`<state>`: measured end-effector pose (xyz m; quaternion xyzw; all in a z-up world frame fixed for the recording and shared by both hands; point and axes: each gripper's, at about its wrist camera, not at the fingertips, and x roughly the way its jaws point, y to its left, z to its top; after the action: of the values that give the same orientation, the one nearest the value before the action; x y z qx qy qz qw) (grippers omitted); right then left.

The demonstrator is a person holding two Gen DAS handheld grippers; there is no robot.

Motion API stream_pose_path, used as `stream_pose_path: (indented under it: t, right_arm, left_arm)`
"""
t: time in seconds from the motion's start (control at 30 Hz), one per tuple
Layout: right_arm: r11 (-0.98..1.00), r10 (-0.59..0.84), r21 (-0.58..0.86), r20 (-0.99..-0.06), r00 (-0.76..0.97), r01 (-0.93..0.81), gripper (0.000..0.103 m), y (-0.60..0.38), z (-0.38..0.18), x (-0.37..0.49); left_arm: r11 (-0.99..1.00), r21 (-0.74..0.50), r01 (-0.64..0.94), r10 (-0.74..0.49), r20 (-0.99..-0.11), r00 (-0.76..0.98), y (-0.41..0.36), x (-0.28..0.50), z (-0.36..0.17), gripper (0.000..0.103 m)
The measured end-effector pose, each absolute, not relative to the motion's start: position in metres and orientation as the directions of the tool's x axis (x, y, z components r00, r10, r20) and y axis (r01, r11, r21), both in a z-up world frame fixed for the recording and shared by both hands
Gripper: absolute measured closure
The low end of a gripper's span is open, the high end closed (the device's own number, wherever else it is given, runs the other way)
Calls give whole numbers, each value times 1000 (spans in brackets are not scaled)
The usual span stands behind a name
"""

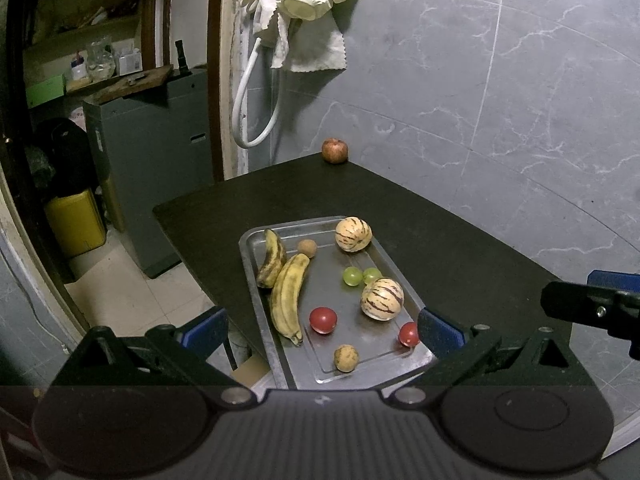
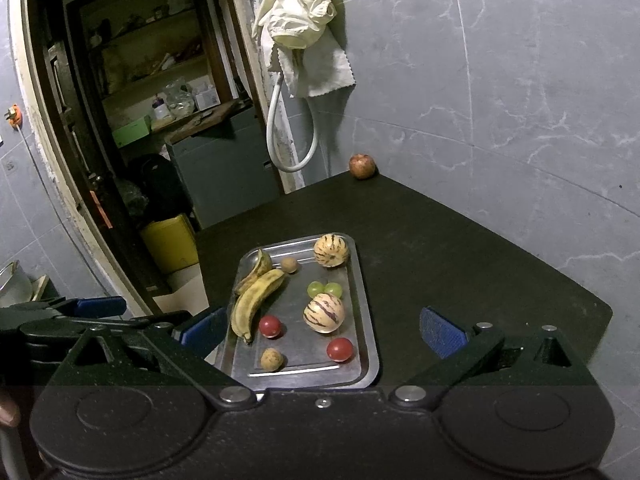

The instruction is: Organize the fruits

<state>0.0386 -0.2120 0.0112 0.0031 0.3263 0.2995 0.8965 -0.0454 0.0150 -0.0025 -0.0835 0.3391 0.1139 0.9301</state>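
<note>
A steel tray (image 1: 320, 224) (image 2: 370, 344) sits near the dark table's front left corner. On it lie two spotted bananas (image 1: 286, 296) (image 2: 252, 300), two striped melons (image 1: 382, 299) (image 2: 324, 313), two red tomatoes (image 1: 323, 320) (image 2: 340, 349), two green grapes (image 1: 352, 276) (image 2: 317, 289) and two small brown fruits (image 1: 346, 357) (image 2: 272, 359). A reddish apple (image 1: 335, 151) (image 2: 362, 166) rests alone at the table's far corner against the wall. My left gripper (image 1: 322, 330) hangs open above the tray's near end, holding nothing. My right gripper (image 2: 322, 326) is open and empty too, above the tray.
The dark table (image 1: 460, 240) (image 2: 460, 240) meets a grey marble wall (image 1: 520, 100) on the right. Cloths and a white hose (image 1: 256, 92) hang at the corner. Left of the table the floor drops away, with a grey cabinet (image 1: 152, 168) and yellow container (image 1: 76, 222).
</note>
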Motion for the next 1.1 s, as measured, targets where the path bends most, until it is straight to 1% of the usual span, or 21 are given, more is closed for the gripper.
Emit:
stream_pose_path:
  t: [1.1]
  right_arm:
    - [818, 541, 198, -584, 606, -540, 1, -210, 11, 39]
  left_arm:
    - [962, -84, -261, 147, -646, 749, 15, -44, -1, 0]
